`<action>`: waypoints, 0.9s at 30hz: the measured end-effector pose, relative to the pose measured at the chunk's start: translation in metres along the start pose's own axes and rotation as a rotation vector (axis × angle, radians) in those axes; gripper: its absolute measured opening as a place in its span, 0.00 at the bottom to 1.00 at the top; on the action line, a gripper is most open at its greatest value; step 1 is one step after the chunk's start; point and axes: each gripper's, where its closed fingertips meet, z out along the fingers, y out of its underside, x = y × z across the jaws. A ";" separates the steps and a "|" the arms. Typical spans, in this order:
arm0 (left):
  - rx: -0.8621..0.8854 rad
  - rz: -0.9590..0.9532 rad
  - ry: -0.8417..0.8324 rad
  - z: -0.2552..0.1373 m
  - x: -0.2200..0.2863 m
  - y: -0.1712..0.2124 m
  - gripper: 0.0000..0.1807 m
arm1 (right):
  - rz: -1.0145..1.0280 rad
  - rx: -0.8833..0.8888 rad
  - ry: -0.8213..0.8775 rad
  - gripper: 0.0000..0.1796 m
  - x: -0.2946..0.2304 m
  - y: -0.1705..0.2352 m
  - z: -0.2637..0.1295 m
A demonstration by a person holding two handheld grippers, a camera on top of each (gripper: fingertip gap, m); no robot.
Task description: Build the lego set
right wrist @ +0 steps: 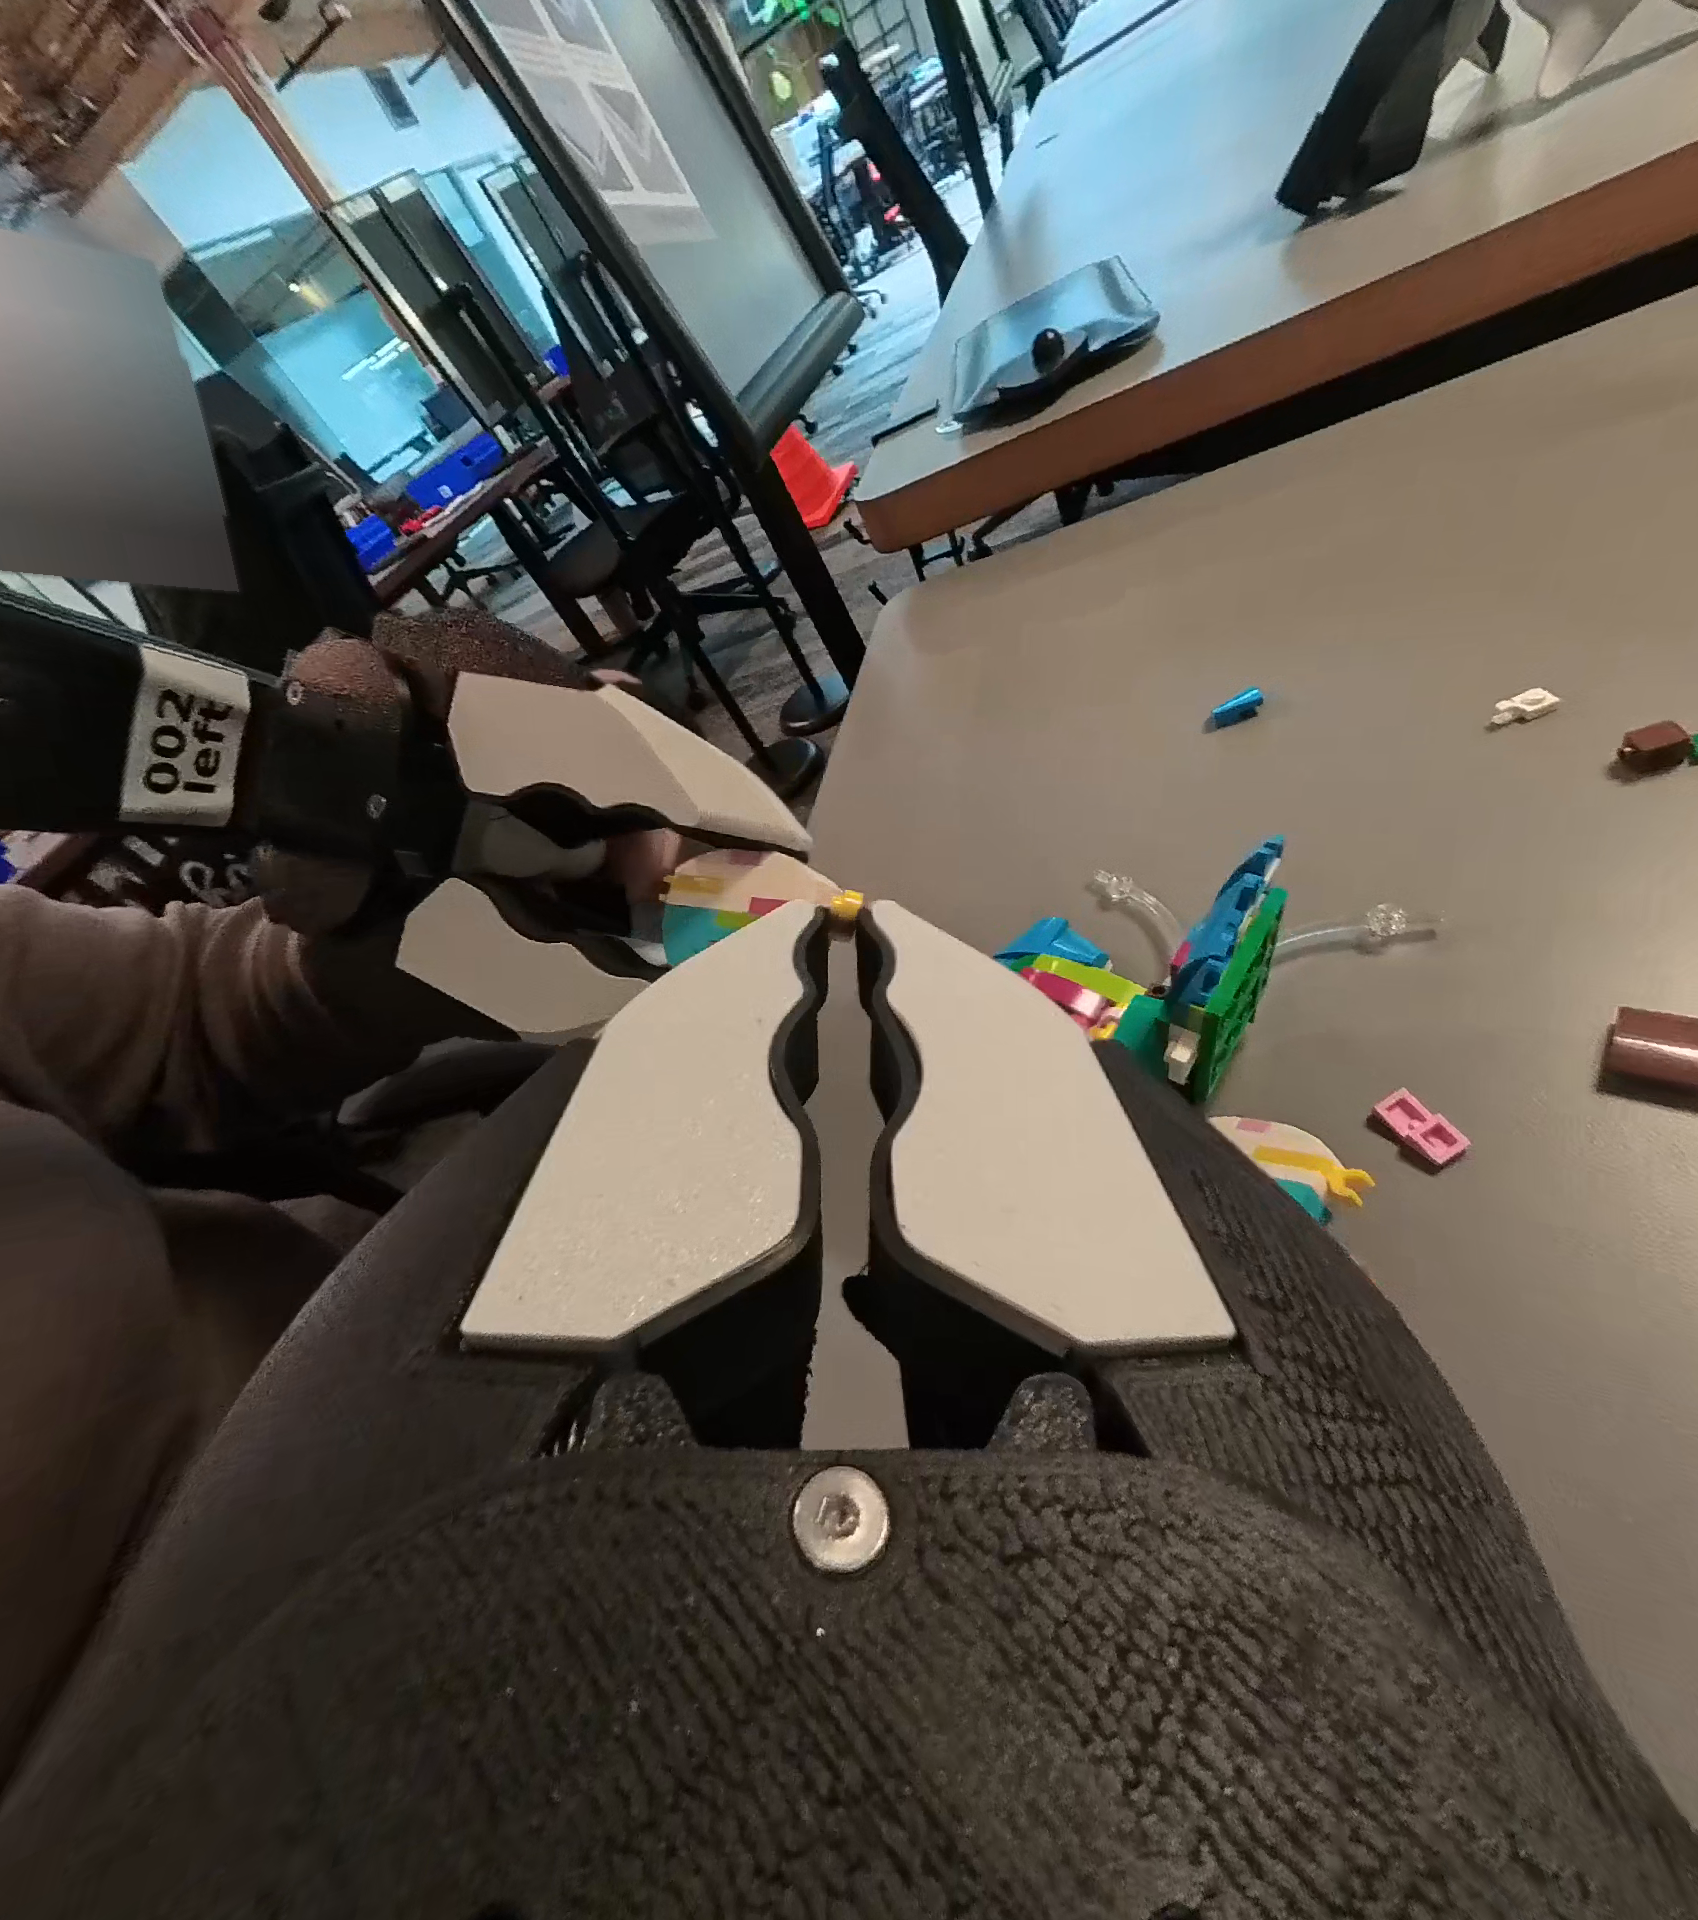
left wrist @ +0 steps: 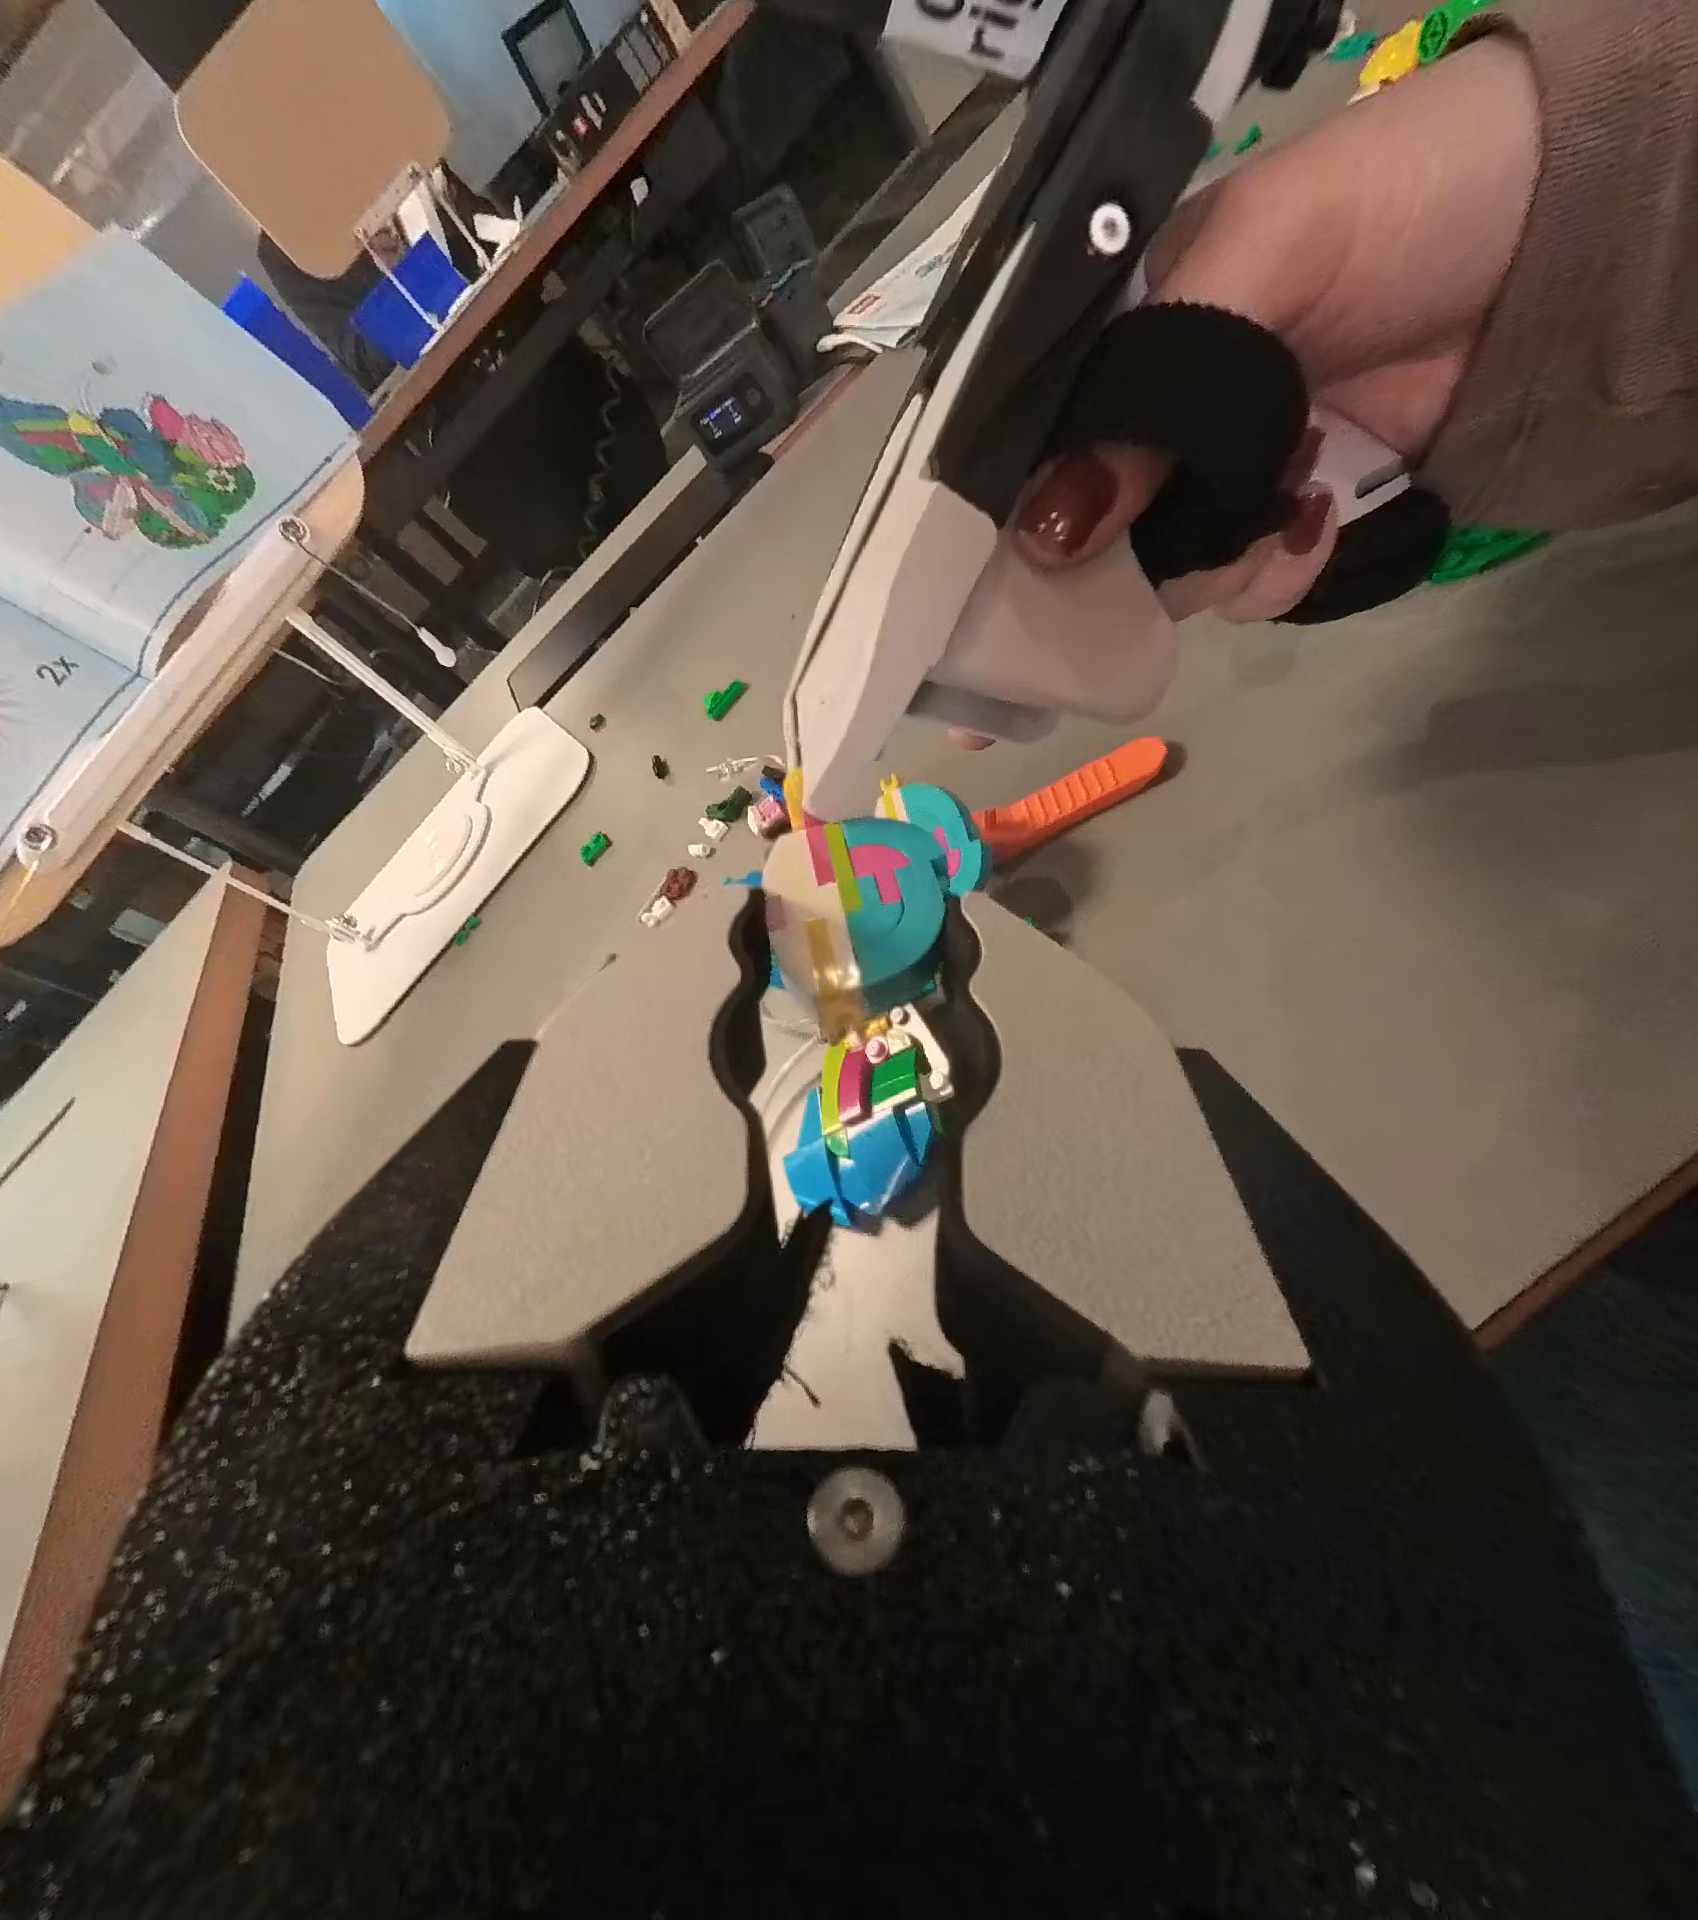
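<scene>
Grey table (right wrist: pixel 1447 582): left tool (left wrist: pixel 850 935) clamps round teal wing (left wrist: pixel 876 914); right tool (right wrist: pixel 843 909) pinches tiny yellow piece (right wrist: pixel 845 904).

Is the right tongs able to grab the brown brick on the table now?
Probably not yet. The right tongs are shut on a tiny yellow piece. The brown brick lies uncovered on the table, so only that full grip hinders.

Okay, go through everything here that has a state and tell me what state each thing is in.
left hand-held gripper: shut on wing assembly, held above table.
right hand-held gripper: shut on small yellow piece, at wing's edge.
orange brick separator: lying flat, unused.
green plate build: tilted on table.
</scene>
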 end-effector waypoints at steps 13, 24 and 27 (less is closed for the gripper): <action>-0.280 -0.418 0.159 0.023 0.032 0.051 0.18 | -0.262 -0.082 0.430 0.01 0.044 -0.001 -0.017; -0.376 -0.513 0.231 0.032 0.034 0.056 0.18 | -0.367 -0.308 0.464 0.00 0.056 0.034 -0.006; -0.380 -0.503 0.238 0.033 0.033 0.055 0.18 | -0.352 -0.317 0.456 0.00 0.058 0.037 -0.005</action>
